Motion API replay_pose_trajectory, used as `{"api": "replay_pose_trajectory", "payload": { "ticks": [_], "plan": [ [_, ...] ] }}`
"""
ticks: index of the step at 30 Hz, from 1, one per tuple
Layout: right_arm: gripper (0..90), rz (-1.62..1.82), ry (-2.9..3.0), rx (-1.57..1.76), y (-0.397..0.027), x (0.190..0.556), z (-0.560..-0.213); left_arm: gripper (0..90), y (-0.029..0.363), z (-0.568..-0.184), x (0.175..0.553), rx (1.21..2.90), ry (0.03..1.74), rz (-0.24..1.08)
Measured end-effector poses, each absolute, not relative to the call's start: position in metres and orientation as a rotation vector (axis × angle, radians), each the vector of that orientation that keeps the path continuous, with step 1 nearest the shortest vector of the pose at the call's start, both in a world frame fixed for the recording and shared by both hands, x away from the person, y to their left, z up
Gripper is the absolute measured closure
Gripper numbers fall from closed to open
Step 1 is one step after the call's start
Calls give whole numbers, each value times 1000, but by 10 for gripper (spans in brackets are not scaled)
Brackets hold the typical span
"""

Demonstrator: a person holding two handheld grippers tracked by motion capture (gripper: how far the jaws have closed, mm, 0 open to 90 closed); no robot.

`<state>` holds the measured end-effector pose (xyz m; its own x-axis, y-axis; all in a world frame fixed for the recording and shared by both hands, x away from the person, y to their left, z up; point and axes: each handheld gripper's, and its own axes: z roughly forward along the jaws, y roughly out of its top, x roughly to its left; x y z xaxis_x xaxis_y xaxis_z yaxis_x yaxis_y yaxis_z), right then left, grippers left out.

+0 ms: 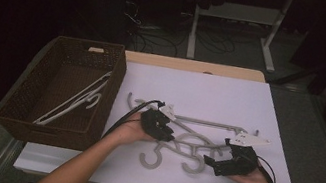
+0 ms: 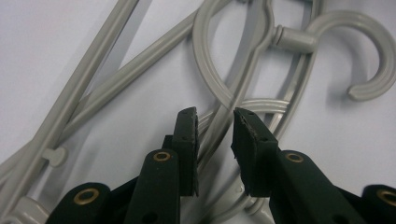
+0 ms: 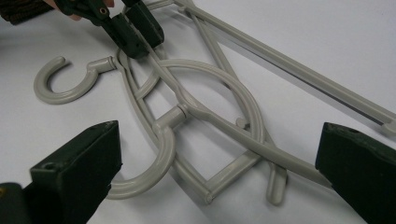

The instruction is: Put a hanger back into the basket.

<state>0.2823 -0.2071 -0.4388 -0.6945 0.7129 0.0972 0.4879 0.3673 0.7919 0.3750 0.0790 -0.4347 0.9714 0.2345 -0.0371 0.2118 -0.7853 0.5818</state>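
Nearest the person, two forearms come in from the bottom edge of the high view, each w/ a black gripper over the white table top (image 1: 280,107). R gripper (image 1: 217,165) sits low by the hook ends of the grey hangers (image 1: 187,144); in its own view the jaws stand wide apart, nothing between the pads, a hanger hook and shoulder lying on the table betw. them. L gripper (image 2: 215,135) is just beyond, at the neck of the tangled hangers: jaws only slightly parted, a thin grey hanger bar running through the gap, pads not seen pressing on it. Hangers lie overlapped, mid-table, hooks toward the person. Farther left, a brown wicker basket (image 1: 38,123) holds a white hanger (image 1: 79,99) leaning diag. inside. Past the table, dark floor w/ cables.
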Motion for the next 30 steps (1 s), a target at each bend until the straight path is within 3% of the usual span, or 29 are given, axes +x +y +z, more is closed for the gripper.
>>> {"api": "replay_pose_trajectory", "payload": {
  "ticks": [20, 22, 30],
  "plan": [
    [1, 1236, 2370, 1063, -207, 282, -439, 699, 42, -438, 374, 2541, 163, 18],
    [1, 1236, 2370, 1064, -207, 282, -439, 668, 36, -442, 374, 2557, 160, 39],
    [1, 1237, 2370, 1063, -207, 283, -439, 709, 31, -445, 373, 2574, 151, 46]
  ]
}}
